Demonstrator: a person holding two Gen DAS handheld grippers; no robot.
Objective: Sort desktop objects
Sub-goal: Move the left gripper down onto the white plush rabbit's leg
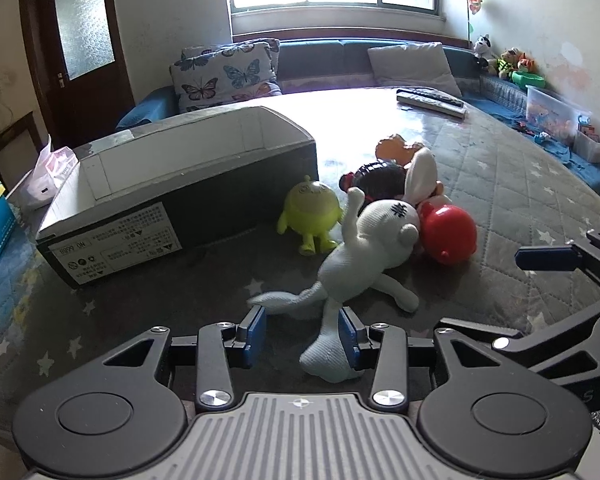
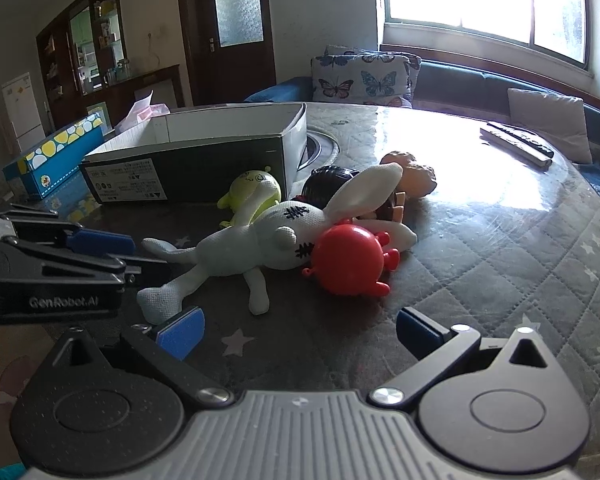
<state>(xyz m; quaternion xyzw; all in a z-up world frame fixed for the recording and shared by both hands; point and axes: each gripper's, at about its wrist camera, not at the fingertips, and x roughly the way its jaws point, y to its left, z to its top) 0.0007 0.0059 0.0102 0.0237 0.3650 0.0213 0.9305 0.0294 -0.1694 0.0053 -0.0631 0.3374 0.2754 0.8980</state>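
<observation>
**White plush rabbit lying between my open pads**

The white plush rabbit [image 1: 364, 240] is lying flat on the quilted tabletop [image 1: 520, 184], head against a red round toy [image 1: 450, 232], with a yellow-green figure [image 1: 310, 212] just beside it near the open cardboard box [image 1: 172, 196]. My left hand-held gripper [image 1: 302, 333] is sitting partly open, one rabbit leg passing by its right pad, nothing clamped. My right hand-held gripper [image 2: 298, 334] is standing wide open and empty, near the rabbit's feet.

White rabbit [image 1: 364, 248], red toy [image 1: 448, 232], lime-green toy [image 1: 310, 208], star-patterned grey tablecloth [image 1: 520, 200].
</observation>
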